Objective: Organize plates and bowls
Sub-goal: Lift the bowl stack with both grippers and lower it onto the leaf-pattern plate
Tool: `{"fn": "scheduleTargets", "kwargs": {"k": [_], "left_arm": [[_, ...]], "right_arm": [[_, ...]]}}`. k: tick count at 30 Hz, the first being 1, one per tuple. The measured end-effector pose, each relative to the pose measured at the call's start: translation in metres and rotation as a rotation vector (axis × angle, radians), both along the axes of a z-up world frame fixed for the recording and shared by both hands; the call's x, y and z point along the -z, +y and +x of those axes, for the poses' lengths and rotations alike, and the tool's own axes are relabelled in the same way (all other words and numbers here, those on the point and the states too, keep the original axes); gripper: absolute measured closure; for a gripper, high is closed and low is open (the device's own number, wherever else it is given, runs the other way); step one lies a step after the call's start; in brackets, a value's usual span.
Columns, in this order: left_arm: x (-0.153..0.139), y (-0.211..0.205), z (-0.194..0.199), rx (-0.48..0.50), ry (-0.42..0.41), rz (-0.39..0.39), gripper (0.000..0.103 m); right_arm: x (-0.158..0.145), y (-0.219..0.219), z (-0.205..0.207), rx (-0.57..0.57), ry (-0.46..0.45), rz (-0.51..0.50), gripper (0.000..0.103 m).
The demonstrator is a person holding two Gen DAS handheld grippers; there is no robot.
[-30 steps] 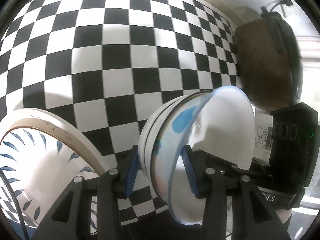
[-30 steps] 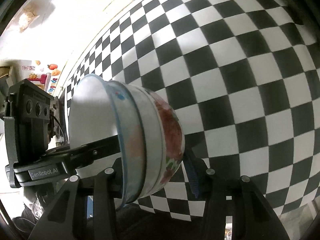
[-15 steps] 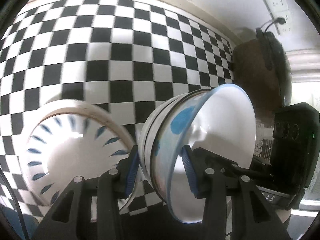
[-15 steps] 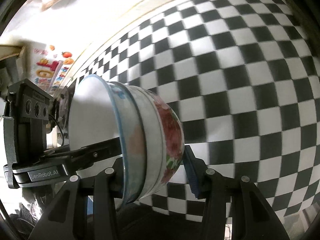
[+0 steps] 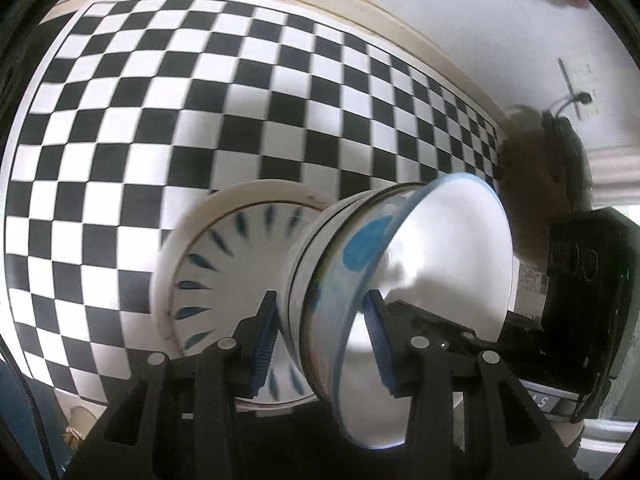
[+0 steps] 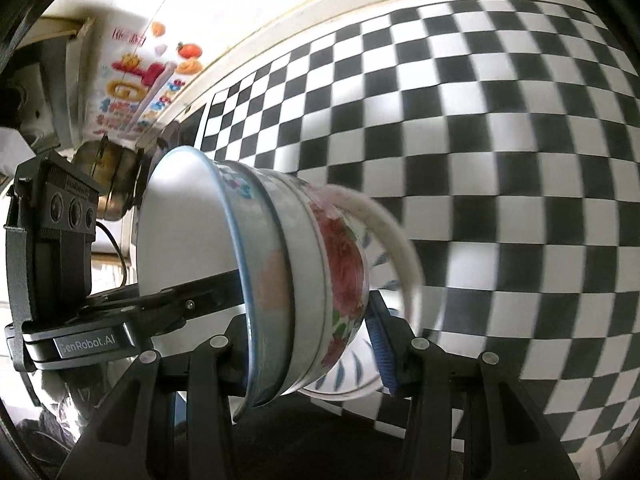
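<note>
Partly, the bowl stack (image 5: 400, 280) hides the blurred leaf-patterned plate (image 5: 224, 280).

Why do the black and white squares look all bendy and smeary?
Left wrist view: the fisheye lens curves the checkered tablecloth, and the blue-leaf plate is smeared by motion. Right wrist view: the squares smear most at the right, while the stacked bowls stay sharp; the wall at top left is washed out by bright light.

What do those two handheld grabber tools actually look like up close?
Both are matte black plastic. The left gripper and the right gripper each have two angular fingers with silver screws and ribbed blue pads. Seen from the right wrist, the left one carries a boxy black module with three round lenses, a grey "GenRobot.AI" label and a thin black cable.
</note>
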State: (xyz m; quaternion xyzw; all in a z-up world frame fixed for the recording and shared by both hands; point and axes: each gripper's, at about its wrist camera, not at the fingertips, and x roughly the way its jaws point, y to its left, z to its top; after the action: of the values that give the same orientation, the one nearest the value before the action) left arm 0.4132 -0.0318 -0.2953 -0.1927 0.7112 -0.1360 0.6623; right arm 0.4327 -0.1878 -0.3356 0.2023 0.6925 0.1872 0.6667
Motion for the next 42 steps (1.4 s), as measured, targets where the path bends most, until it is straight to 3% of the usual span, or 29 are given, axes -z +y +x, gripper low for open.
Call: {"fn": "scheduleTargets", "kwargs": {"k": [16, 42], "left_arm": [[0.035, 0.021, -0.009, -0.01, 0.043, 0.029, 0.064], [0.043, 0.02, -0.019, -0.006, 0.062, 0.066, 0.065]], "right_arm": [[0.047, 0.042, -0.006, -0.039, 0.072, -0.023, 0.055], [0.059, 0.047, -0.016, -0.05, 0.115, -0.063, 0.057]]}}
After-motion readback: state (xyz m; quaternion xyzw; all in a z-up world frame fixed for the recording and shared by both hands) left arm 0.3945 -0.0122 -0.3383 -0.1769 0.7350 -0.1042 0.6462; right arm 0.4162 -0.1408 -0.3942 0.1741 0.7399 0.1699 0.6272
